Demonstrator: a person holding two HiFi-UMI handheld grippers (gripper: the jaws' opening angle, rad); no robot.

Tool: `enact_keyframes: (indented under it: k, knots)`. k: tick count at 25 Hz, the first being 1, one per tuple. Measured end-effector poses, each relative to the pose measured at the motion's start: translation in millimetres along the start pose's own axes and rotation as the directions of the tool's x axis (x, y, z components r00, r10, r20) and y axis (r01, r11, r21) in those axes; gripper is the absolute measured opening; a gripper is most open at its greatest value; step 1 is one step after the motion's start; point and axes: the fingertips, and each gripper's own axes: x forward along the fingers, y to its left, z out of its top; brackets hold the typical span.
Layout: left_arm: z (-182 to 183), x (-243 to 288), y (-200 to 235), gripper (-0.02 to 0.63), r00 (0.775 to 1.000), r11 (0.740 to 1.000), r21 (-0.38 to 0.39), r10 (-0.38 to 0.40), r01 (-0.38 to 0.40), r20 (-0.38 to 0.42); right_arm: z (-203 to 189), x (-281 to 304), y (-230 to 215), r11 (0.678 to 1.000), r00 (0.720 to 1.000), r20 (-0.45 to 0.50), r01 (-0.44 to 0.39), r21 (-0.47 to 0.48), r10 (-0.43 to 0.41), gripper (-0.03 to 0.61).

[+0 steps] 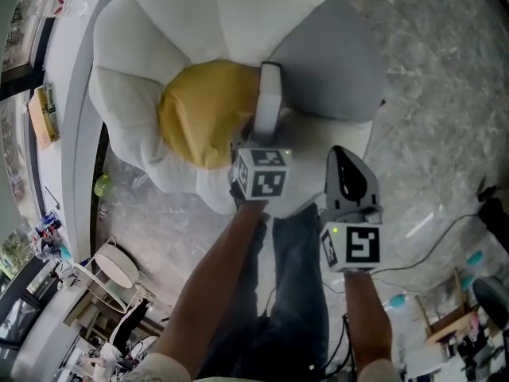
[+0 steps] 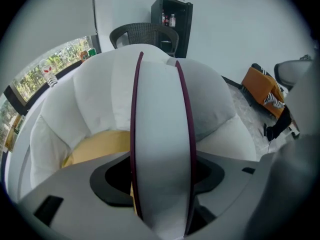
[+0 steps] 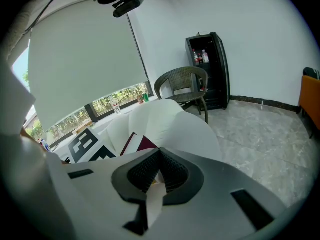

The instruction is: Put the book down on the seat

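Now left tool (image 1: 261, 136) clamps upright book (image 1: 270, 94) over seat (image 1: 238, 18); right tool (image 1: 343, 161) closed, empty.

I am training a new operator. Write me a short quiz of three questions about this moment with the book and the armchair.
1. True or false: the white book with dark red covers already lies flat on the round yellow cushion of the white padded armchair.
2. Fill in: the right gripper has its jaws together and holds ____.
3. What is the left gripper shut on? A. the cushion B. the book C. the armchair's back

Key: 1 false, the book is held on edge in the left gripper; 2 nothing; 3 B.
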Motion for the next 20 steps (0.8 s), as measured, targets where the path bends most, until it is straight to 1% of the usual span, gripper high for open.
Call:
enact_keyframes:
  k: [3,8,14,20]
  knots:
    - [0.4,-4.4,-12.9,0.313,0.999,0.999,0.009,-0.045,0.045,0.008,2.3,-1.1,-1.3,1.000,1.000,0.006,0.010,0.001,-0.010,0.003]
    - [-1.5,-11.2,-25.8,0.316,0.996,0.997,0.002,-0.078,0.078,0.035,2.4,-5.3,-1.2,1.000,1.000,0.011,0.020,0.001,-0.020,0.002]
    - [-2.2,-20.7,-22.0,0.316,0.995,0.997,-0.016,-0.074,0.075,0.064,1.2,-9.9,5.8,1.000,1.000,0.011,0.017,-0.005,-0.017,0.002]
    - [8.2,-35.8,-12.4,0.313,0.992,0.996,-0.063,-0.051,0.058,0.117,9.5,-13.8,14.9,1.000,1.000,0.021,0.009,-0.022,-0.008,0.002]
